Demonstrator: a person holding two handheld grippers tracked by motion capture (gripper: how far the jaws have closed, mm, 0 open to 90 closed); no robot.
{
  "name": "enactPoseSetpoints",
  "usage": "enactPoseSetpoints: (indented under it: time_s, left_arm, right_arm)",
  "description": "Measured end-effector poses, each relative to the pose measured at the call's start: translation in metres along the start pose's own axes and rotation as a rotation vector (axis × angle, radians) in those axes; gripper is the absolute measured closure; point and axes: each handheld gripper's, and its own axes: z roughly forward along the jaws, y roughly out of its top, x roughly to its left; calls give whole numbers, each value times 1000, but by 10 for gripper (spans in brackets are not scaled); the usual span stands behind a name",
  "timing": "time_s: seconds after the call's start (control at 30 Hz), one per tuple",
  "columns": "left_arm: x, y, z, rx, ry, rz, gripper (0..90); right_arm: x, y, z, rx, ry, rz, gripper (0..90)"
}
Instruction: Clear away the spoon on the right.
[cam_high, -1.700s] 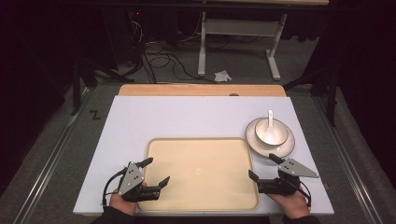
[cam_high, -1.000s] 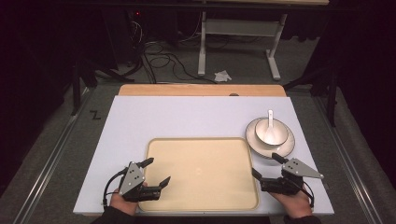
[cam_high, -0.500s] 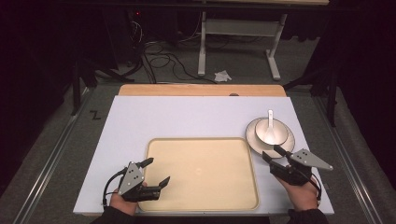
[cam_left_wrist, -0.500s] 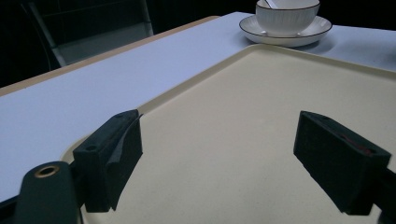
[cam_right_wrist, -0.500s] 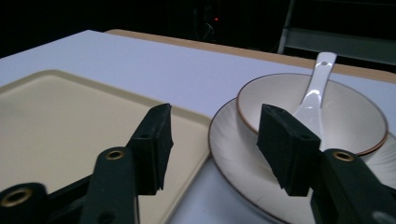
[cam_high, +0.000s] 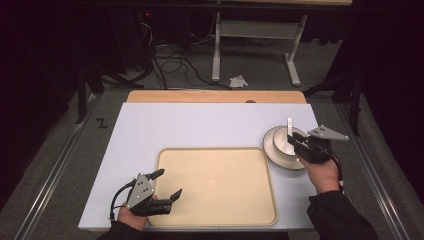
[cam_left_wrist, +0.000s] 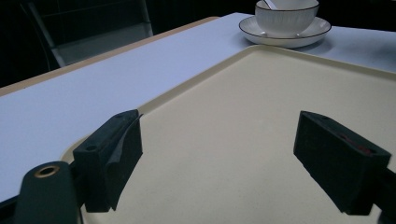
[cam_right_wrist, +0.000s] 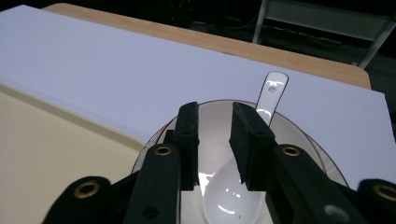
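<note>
The white bowl sits on its saucer at the right side of the table, just beside the right edge of the beige tray, with a white spoon lying in it, handle leaning over the far rim. Your right tongs hover over the bowl's near rim with the jaws nearly closed and only a narrow gap between them; they grip nothing. If the rim is your target, straddle the wall with one jaw inside and one outside, clear of the spoon's scoop, before you squeeze. Keep the bowl level when you lift so the spoon does not slide out. Your left tongs rest wide open and empty over the tray's near left corner; leave them there to steady the tray if it shifts.
</note>
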Motion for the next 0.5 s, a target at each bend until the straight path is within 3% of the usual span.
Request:
enactPoseSetpoints:
  time_s: [0.1, 0.23, 0.5]
  left_arm:
    - [0, 0, 0, 2, -1, 1, 159]
    - [0, 0, 1, 1, -3, -1, 159]
    - [0, 0, 0, 1, -5, 0, 159]
  right_arm:
    - [-2, 6, 6, 13, -3, -5, 778]
    - [-10, 19, 25, 62, -32, -20, 898]
    - [-13, 31, 49, 114, -75, -34, 900]
